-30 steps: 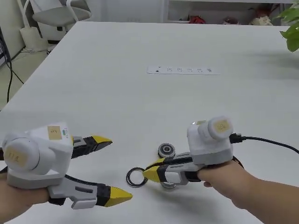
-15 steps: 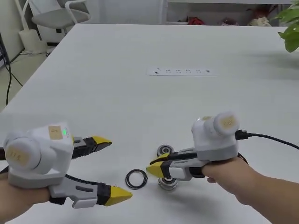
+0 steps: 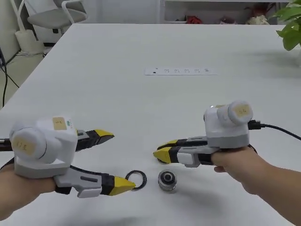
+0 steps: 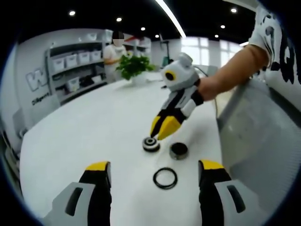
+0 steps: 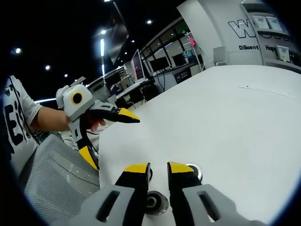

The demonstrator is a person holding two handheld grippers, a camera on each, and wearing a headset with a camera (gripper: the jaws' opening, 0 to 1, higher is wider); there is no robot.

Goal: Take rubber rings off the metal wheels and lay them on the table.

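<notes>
**Rubber ring** (image 3: 135,180): black and loose. It lies flat on the table (image 3: 141,103) at lower centre of the head view, just beside the lower jaw tip of the left gripper (image 3: 115,160).

**Metal wheel** (image 3: 167,180): just right of the ring and apart from it. In the left gripper view a second wheel (image 4: 151,144) sits under the right gripper's tips. Whether either wheel carries a ring is too small to tell.

**Left gripper:** lower left, jaws spread wide and empty.

**Right gripper** (image 3: 160,151): centre right, jaws drawn almost together and grasping nothing, poised above the wheels.

**Step in hand:** one ring looks delivered, and the work appears to be between rings.

**Next move:** probably one gripper pins a wheel while the other nips its rubber edge and peels it free. That calls for a fine pinch, since a loose wheel may skid or roll.
</notes>
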